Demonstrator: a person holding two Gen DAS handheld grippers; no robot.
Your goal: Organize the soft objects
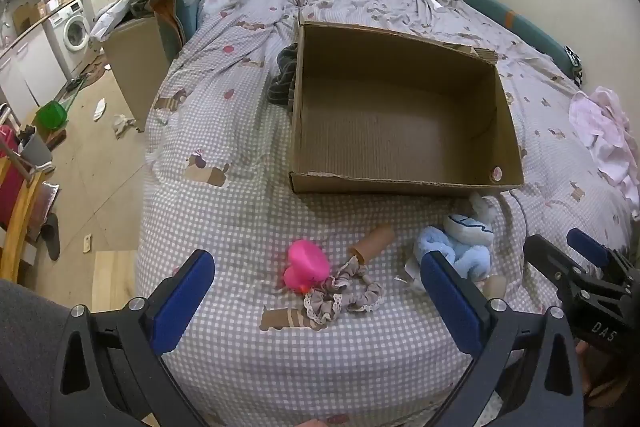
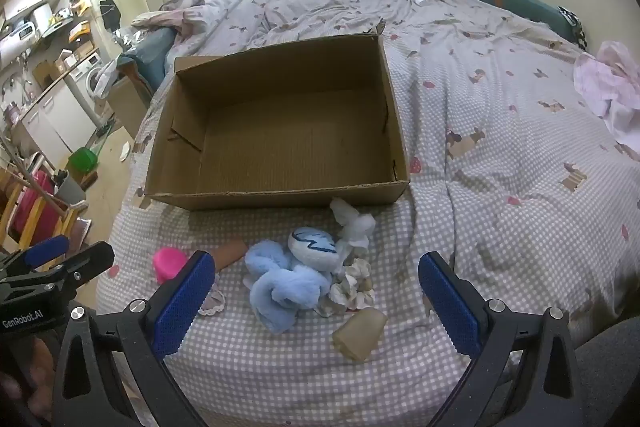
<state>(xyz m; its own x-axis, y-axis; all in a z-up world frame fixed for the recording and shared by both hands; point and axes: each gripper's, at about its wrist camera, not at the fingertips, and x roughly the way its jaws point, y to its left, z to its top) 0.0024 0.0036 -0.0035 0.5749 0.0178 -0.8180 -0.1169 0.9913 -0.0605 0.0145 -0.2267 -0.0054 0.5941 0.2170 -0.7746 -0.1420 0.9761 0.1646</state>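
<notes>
Cardboard box sits empty on the checked bedspread, open side up. Soft items lie in a loose row just in front of the box's near wall: blue plush toy below its right half, white cloth wad touching that wall's base, pink toy and frilly scrunchie further left, brown tube between them, a crumpled beige bit and a translucent cup-like piece nearest the camera. Right gripper hangs above the plush, jaws spread wide, nothing in them. Left gripper hangs over the pink toy and scrunchie, jaws equally wide, empty too. Nothing boxed yet, so I'd call this the first pick. To do it well: drop straight onto the plush's bulkiest fold, pinch deep so the fabric doesn't slip, lift clear of the box's near wall before releasing. Watch that the beige bit touching the plush doesn't drag along.
</notes>
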